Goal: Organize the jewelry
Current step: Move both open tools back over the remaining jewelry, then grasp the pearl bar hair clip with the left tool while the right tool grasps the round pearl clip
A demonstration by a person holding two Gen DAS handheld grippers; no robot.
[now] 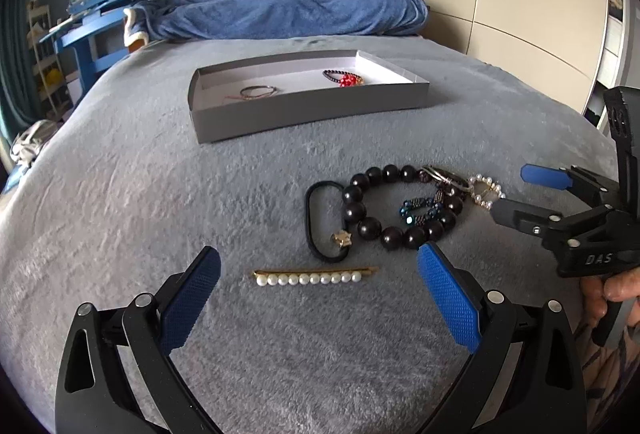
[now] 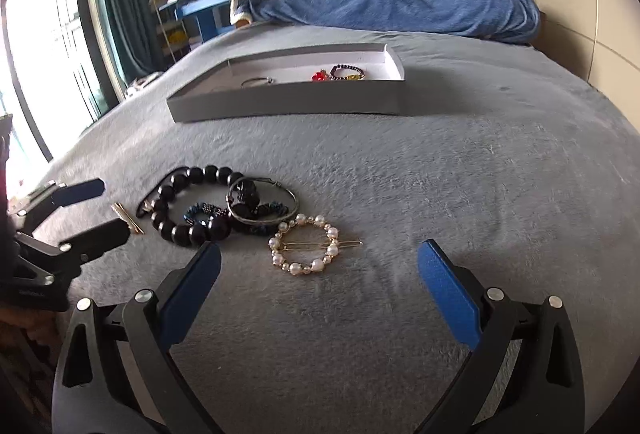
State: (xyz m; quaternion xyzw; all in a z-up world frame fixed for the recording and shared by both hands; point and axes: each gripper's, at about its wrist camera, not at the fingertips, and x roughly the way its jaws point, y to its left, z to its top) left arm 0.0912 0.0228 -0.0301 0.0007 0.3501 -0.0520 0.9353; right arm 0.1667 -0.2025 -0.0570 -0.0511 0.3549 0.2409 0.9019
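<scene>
On the grey bed point(image 1: 160, 194), the left gripper point(image 1: 319, 274) hangs with jaws spread above a pearl hair pin point(image 1: 314, 276). Just beyond lie a black hair tie point(image 1: 316, 218), a dark bead bracelet point(image 1: 372, 226) and a round pearl clip point(image 2: 306, 246), close together. The right gripper point(image 2: 319, 268) hovers near that clip, jaws spread too, empty. Farther back, the grey tray point(image 1: 304, 106) holds a few pieces.

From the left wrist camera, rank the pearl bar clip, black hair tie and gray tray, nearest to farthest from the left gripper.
Left gripper:
1. Pearl bar clip, between the fingers.
2. Black hair tie, just beyond, slightly right.
3. Gray tray, far ahead on the bed.
</scene>
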